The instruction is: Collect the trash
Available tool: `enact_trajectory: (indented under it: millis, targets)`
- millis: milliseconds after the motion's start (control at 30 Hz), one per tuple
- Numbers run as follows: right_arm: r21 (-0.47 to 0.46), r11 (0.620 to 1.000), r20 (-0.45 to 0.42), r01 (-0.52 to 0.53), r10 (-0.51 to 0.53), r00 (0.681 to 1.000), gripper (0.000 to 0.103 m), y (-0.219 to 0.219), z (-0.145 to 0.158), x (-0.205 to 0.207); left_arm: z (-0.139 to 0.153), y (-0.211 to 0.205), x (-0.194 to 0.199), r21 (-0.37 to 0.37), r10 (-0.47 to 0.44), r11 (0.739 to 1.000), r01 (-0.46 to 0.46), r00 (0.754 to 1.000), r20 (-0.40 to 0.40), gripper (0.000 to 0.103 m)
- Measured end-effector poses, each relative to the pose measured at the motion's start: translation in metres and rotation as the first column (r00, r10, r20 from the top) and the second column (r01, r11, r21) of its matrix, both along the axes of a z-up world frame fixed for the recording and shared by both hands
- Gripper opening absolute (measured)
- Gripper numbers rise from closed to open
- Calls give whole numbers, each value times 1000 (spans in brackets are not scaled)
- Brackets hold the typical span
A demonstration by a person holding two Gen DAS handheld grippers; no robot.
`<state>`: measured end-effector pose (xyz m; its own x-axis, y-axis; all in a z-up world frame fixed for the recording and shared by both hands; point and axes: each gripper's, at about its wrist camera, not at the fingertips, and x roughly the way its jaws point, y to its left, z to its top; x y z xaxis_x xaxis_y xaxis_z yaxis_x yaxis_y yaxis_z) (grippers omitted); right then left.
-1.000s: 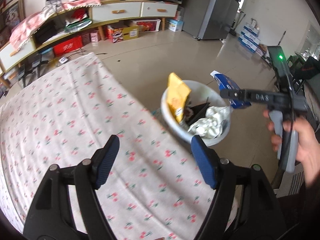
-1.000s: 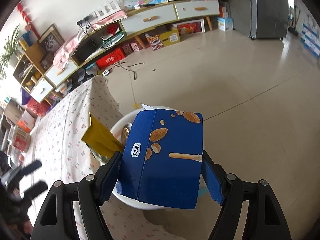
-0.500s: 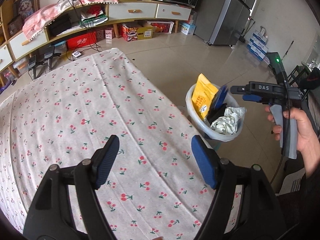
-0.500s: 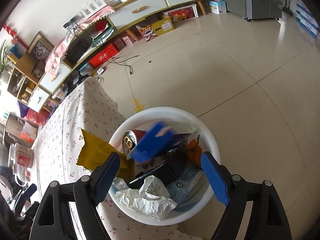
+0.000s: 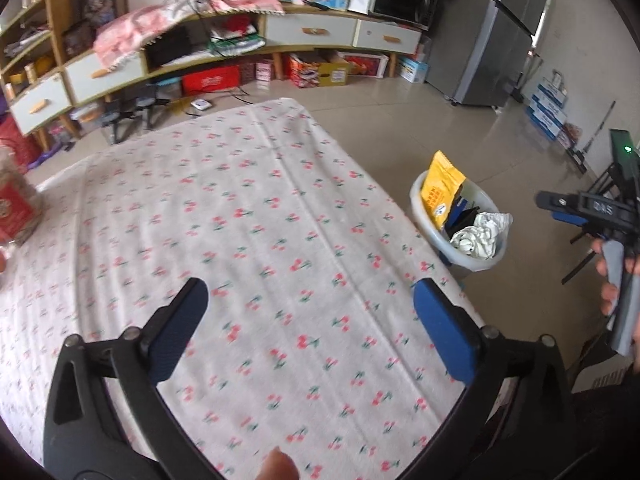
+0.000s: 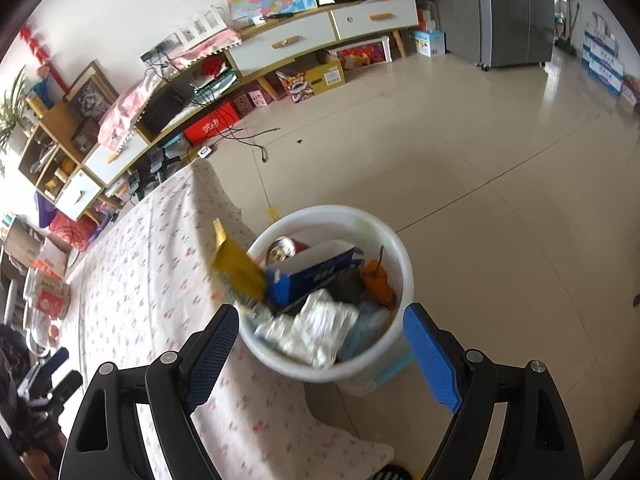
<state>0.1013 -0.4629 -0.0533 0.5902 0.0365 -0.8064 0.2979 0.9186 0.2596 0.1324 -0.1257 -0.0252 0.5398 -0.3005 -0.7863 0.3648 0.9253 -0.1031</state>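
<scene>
Beside the table edge, a full white bin (image 6: 404, 268).
Right gripper (image 6: 320, 346) and left gripper (image 5: 308, 320): wide open, empty; bare floor (image 6: 500, 152) toward twelve o'clock.

The left gripper (image 5: 308, 312), black with two blue padded fingers, has its jaws spread wide with nothing between them. The right gripper (image 6: 324, 350), black with blue pads too, is also spread wide and holds nothing. A bare right hand (image 5: 614, 280) wraps around its grey handle, with the fingers curled on it.
</scene>
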Motion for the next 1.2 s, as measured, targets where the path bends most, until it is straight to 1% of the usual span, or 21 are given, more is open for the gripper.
enact_trajectory:
  millis: [67,167,267,400,433,467,533,633,700,800,900,933,1033,1200]
  targets:
    - [-25,1000,11,-5,5,1000,87,15,8,-12,5,9,-11,30,29,999,-29,999,17,102]
    - [-67,997,33,-24,26,999,88,42,19,-29,12,22,-25,57,61,996,-62,998,30,102]
    - [-129,991,47,-47,53,998,89,71,28,-46,20,38,-42,65,100,993,-103,993,56,102]
    - [-199,978,107,-70,92,990,90,114,44,-68,33,52,-63,55,150,986,-154,985,82,102]
    - [-216,974,130,-70,100,986,94,125,47,-75,38,55,-69,48,162,985,-166,983,92,102]
    - [-231,971,151,-68,105,983,103,134,50,-81,41,56,-73,46,171,983,-176,980,104,102]
    - [-253,966,197,-56,108,974,103,152,56,-94,48,62,-86,39,201,977,-209,969,146,102]
    - [-257,966,252,-34,101,962,103,168,59,-108,54,76,-99,9,249,967,-255,952,175,102]
    - [-278,960,265,-39,116,957,103,182,59,-110,55,83,-105,-2,281,958,-286,940,192,102]
    - [-338,940,289,-48,152,945,103,202,61,-111,56,90,-111,3,312,947,-321,924,222,102]
    - [-394,918,297,-52,180,938,103,218,58,-112,57,95,-115,6,339,936,-352,904,262,102]
    - [-405,913,294,-57,188,937,103,222,56,-114,57,95,-116,9,341,935,-356,901,267,102]
    - [-415,906,274,-82,211,938,103,231,50,-109,54,97,-116,10,342,934,-357,902,262,102]
    - [-418,903,256,-98,220,941,103,237,44,-103,54,99,-118,2,344,934,-357,901,263,102]
